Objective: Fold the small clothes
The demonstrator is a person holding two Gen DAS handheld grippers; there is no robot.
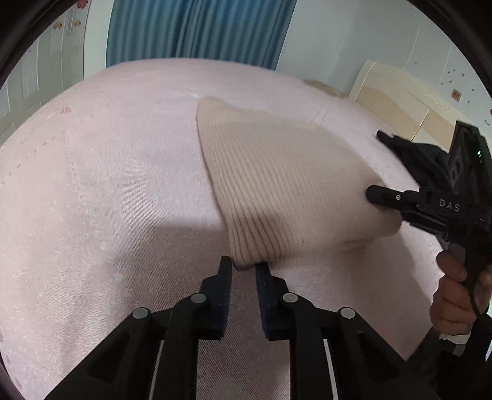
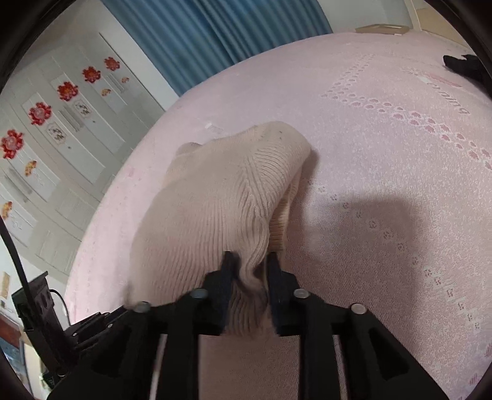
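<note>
The left hand-held gripper (image 1: 243, 268) has its fingers narrowly apart, pinching one corner of a beige ribbed sweater (image 1: 276, 184). The right hand-held gripper (image 2: 249, 267) is likewise nearly closed, clamping a bunched fold of the same sweater, which hangs lifted just above the pink bed (image 1: 107, 172). One sweater, two grippers, one dark garment (image 2: 464, 66) at the bed's far edge

I see a pale beige ribbed knit garment (image 1: 276, 184) on the light pink bed cover (image 2: 399, 147) patterned with darker pink paw prints, black tongs (image 1: 243, 269), pleated blue curtains (image 1: 200, 27) and red flower decals (image 2: 66, 90) on white doors.
</note>
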